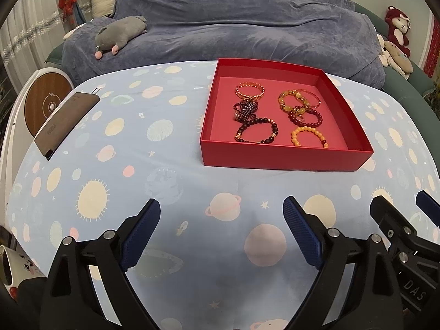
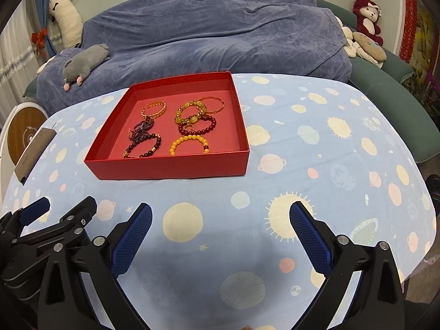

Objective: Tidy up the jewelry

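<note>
We see both claws spread apart, empty: left gripper [image 1: 221, 209], right gripper [image 2: 220, 213] at frame bottom; bracelets [image 1: 277, 115] inside red box [image 1: 275, 161], mid-frame.

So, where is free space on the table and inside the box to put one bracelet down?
Free: the tablecloth right of the red box, and between box and brown case. Inside, bare floor along the left wall. The bracelets crowd its middle.

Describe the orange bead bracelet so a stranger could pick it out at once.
Find the red box on the planet-print tablecloth. The orange bead bracelet lies in its right-hand column, nearest the front wall. It alone is plain opaque orange, with a few dark beads at one end.
</note>
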